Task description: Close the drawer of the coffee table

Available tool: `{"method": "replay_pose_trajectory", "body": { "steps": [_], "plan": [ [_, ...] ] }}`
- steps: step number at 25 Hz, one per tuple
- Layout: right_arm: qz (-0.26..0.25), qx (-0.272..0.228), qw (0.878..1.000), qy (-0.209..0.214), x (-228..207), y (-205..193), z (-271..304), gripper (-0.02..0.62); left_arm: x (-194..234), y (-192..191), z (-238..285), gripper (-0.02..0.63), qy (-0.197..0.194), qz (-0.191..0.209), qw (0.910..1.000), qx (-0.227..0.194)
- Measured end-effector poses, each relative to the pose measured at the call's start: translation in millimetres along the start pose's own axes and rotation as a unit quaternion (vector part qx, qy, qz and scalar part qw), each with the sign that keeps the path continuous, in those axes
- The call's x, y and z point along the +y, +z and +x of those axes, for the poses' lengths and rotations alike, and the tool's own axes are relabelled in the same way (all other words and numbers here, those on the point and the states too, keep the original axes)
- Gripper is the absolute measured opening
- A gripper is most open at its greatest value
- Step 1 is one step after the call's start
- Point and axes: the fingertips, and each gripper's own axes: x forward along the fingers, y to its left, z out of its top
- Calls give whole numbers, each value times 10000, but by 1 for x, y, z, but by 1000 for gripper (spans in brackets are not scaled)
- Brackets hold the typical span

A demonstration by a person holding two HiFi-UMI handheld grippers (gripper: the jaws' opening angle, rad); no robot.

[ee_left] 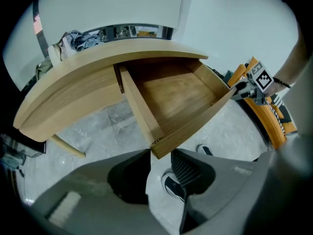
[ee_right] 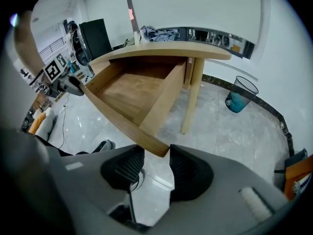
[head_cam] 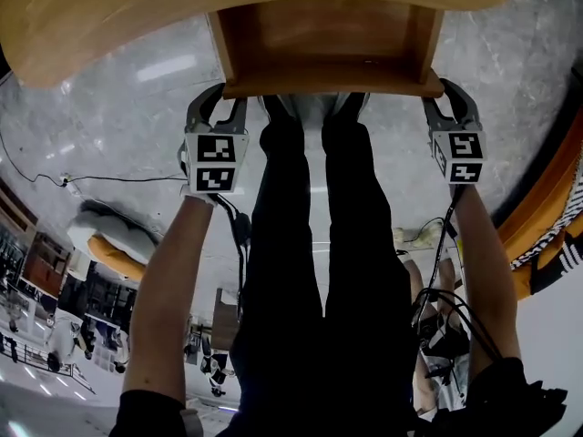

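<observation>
**A:** What dominates here?

**B:** The light oak coffee table with the curved top (head_cam: 137,16). Its shallow wooden drawer (head_cam: 328,89) is pulled well out toward the person. It is empty, and its front panel hangs over their shoes.

**A:** Why a gripper at each end?

**B:** I'd judge it's for a square push. The left gripper (head_cam: 221,98) sits at the panel's left corner and the right gripper (head_cam: 448,94) at its right corner. That way the drawer shouldn't skew as it slides in.

**A:** And the jaws?

**B:** Narrow on both. Each pair appears to pinch its own corner of the panel, and the ribbed pads (ee_right: 128,165) meet the wood only at their tips. That's enough to steer it, though probably a light hold.
</observation>
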Motion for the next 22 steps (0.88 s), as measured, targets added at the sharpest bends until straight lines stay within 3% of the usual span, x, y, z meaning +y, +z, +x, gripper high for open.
{"method": "replay_pose_trajectory", "body": {
  "steps": [5,22],
  "plan": [
    [185,-29,9998,22,-7,-4,-6,163,-7,5,1,130,39,-380,9993,-11],
    [321,-126,9994,33,-9,23,-21,161,-2,17,-21,129,14,-768,9967,-259]
  ]
}}
